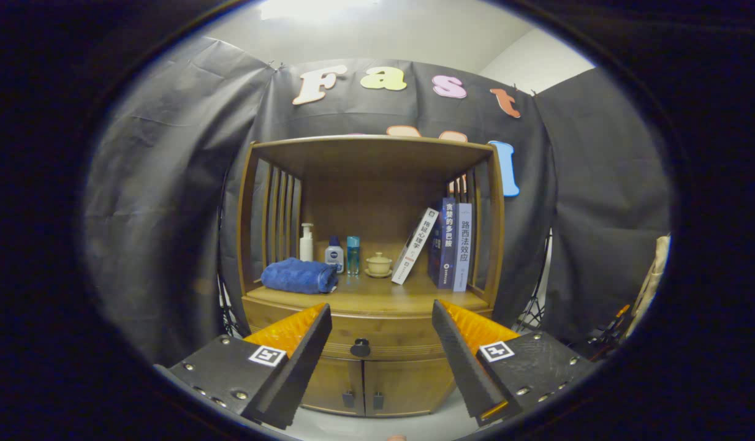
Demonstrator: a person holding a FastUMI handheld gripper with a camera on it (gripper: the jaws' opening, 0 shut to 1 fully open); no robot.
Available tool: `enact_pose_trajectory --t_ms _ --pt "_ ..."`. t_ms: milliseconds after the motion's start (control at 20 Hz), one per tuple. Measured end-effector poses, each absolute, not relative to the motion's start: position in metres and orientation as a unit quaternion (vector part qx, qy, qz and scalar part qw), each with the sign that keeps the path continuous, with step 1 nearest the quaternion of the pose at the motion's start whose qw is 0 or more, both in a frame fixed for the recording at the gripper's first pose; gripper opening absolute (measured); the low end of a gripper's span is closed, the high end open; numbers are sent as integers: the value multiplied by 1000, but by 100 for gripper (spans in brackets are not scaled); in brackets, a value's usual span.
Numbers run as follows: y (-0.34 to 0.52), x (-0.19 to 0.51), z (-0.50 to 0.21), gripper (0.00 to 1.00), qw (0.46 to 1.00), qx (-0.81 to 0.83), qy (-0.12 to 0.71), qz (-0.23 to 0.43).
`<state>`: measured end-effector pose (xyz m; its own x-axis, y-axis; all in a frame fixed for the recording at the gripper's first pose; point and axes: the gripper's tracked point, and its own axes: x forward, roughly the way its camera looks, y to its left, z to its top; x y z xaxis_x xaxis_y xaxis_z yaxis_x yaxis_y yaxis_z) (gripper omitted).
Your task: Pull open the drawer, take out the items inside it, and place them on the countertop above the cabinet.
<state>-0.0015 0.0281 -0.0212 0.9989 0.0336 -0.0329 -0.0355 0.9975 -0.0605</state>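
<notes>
A wooden cabinet [368, 306] stands ahead of me against the cloth wall. Its drawer [383, 335] is closed, with a dark round knob [360, 348] at the front. The knob lies beyond my fingers, in line with the gap between them. My gripper [380, 318] is open with nothing between its fingers, some way short of the cabinet. The countertop [377, 297] above the drawer is a shelf under a wooden roof. What lies inside the drawer is hidden.
On the countertop lie a folded blue towel [299, 275], a white pump bottle [306, 242], a small bottle [334, 254], a teal glass [353, 255], a lidded cup [379, 264] and three books [446, 244]. Slatted side walls bound it. Two small doors [368, 386] sit under the drawer.
</notes>
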Motion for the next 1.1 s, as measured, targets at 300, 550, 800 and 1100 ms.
enact_pose_trajectory --t_ms 300,550,800,1100 --pt "29 -2 -16 99 999 -34 7 18" --pt "25 -4 -6 99 999 -40 -5 18" --pt "19 0 -11 99 999 -29 5 14" --pt "19 17 -21 99 999 -46 13 18"
